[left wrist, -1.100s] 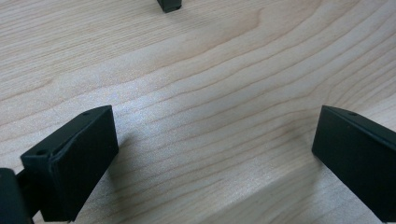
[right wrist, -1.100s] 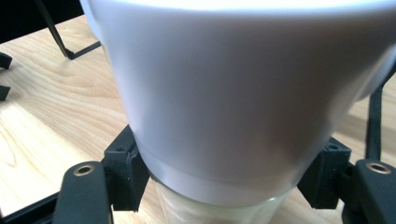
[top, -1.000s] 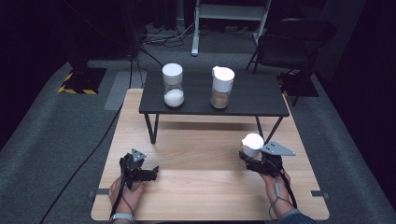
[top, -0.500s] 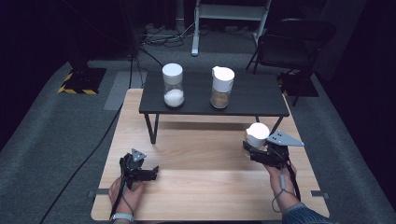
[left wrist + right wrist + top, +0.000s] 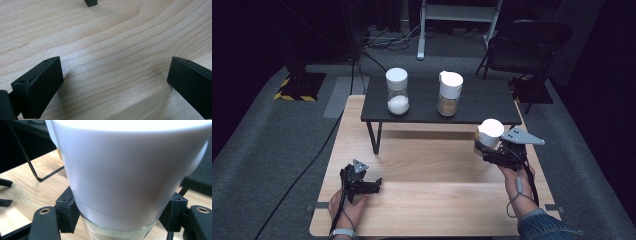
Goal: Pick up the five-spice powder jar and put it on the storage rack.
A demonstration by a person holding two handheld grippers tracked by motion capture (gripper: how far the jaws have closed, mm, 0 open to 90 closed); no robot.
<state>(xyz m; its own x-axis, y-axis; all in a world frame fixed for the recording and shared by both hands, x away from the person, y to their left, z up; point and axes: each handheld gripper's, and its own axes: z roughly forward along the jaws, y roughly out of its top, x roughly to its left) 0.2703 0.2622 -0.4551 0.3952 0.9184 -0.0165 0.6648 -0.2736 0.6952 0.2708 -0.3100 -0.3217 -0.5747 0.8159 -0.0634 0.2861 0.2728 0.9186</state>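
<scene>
My right gripper (image 5: pixel 488 147) is shut on a glass jar with a white lid (image 5: pixel 490 131), held in the air at the right side of the wooden table, just in front of the black shelf (image 5: pixel 422 116). In the right gripper view the jar (image 5: pixel 125 170) sits close up, with both pads pressed on the glass just under the lid. Two more jars stand on the shelf: one with white powder (image 5: pixel 397 91) and one with brown powder (image 5: pixel 449 93). My left gripper (image 5: pixel 374 184) rests low on the table at the front left, jaws open and empty (image 5: pixel 113 82).
The wooden table (image 5: pixel 432 165) has bare room in its middle and front. The black shelf stands on thin metal legs (image 5: pixel 374 137) across the back half. A black folding chair (image 5: pixel 527 45) and a white stand are on the floor behind the table.
My right gripper has lifted the jar upward from near the table top to about the height of the shelf. The left gripper has stayed still.
</scene>
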